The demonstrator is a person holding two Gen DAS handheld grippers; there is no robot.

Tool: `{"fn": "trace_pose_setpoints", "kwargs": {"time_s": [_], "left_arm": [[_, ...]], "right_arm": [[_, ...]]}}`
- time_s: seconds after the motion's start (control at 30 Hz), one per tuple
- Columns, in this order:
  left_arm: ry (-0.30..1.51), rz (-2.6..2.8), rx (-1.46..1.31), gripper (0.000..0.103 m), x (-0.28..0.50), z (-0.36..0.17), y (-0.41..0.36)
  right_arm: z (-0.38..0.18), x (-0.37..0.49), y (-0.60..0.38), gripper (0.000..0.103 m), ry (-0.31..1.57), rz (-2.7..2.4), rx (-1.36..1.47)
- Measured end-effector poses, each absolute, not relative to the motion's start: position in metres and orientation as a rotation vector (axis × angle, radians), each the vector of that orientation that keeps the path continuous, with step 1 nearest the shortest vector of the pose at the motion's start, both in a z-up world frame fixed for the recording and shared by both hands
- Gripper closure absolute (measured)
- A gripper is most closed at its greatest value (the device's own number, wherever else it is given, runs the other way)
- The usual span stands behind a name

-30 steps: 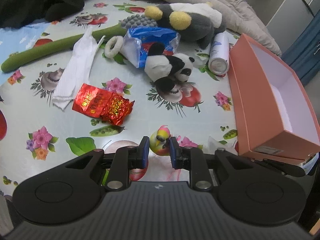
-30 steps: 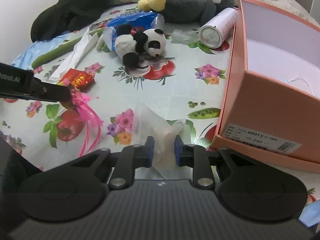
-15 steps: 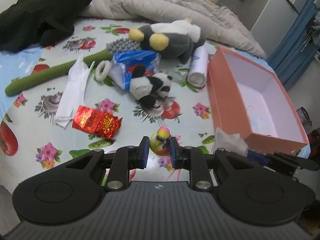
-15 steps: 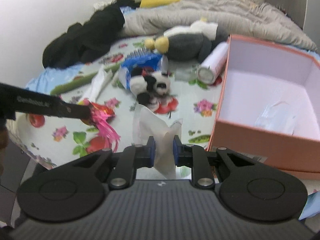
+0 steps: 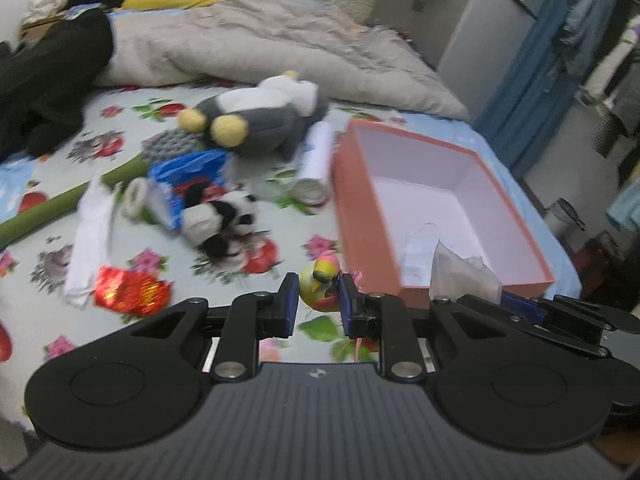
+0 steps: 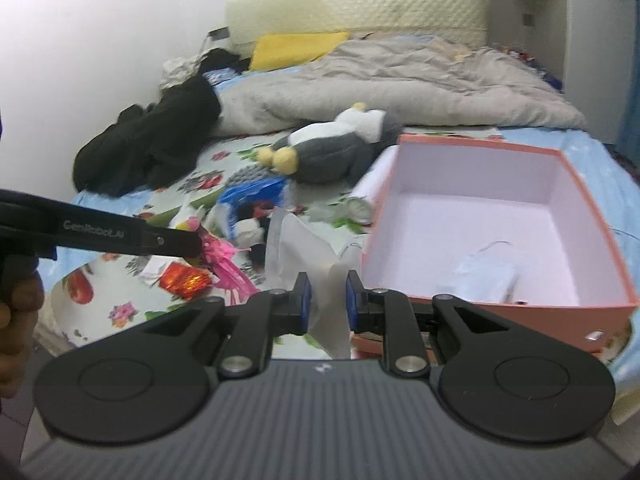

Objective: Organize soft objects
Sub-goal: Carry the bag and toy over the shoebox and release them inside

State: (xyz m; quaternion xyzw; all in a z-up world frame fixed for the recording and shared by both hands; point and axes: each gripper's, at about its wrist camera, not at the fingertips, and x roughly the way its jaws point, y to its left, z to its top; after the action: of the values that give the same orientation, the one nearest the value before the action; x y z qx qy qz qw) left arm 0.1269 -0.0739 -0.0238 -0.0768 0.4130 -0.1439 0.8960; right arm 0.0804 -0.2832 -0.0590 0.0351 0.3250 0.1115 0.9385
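Note:
My left gripper point(image 5: 318, 304) is shut on a small yellow and pink bird toy point(image 5: 320, 286) with pink ribbon tails point(image 6: 226, 264), held above the floral sheet. My right gripper point(image 6: 324, 300) is shut on a crumpled clear plastic bag point(image 6: 304, 248), which also shows in the left wrist view point(image 5: 460, 276) near the front edge of the open pink box point(image 5: 444, 204). A flat clear packet point(image 6: 484, 274) lies inside the box point(image 6: 472, 236). On the sheet lie a panda plush point(image 5: 218, 220) and a grey penguin plush point(image 5: 256, 120).
A red foil packet point(image 5: 130, 292), white cloth point(image 5: 90, 236), blue bag point(image 5: 188, 176), green tube point(image 5: 60, 204) and white can point(image 5: 314, 172) lie on the sheet. A grey duvet point(image 5: 260, 52) and black clothing point(image 5: 44, 80) sit farther back. A hand point(image 6: 14, 320) holds the left gripper.
Both grippers have risen from the sheet with their loads, the bird toy and the plastic bag. The views now look down into the pink box from higher up.

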Motion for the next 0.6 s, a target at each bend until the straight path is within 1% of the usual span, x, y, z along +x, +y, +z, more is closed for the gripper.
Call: {"fn": "trace_pose_setpoints", "kwargs": {"time_s": [0.27, 0.6], "left_arm": [[0.84, -0.434, -0.102, 0.078, 0.151, -0.006, -0.132], [0.885, -0.571, 0.008, 0.078, 0.224, 0.001, -0.209]], "right_arm": [[-0.044, 0.08, -0.335, 0.082, 0.651, 0.106, 0.119], [-0.047, 0.136, -0.386, 0.081, 0.695, -0.042, 0.167]]}}
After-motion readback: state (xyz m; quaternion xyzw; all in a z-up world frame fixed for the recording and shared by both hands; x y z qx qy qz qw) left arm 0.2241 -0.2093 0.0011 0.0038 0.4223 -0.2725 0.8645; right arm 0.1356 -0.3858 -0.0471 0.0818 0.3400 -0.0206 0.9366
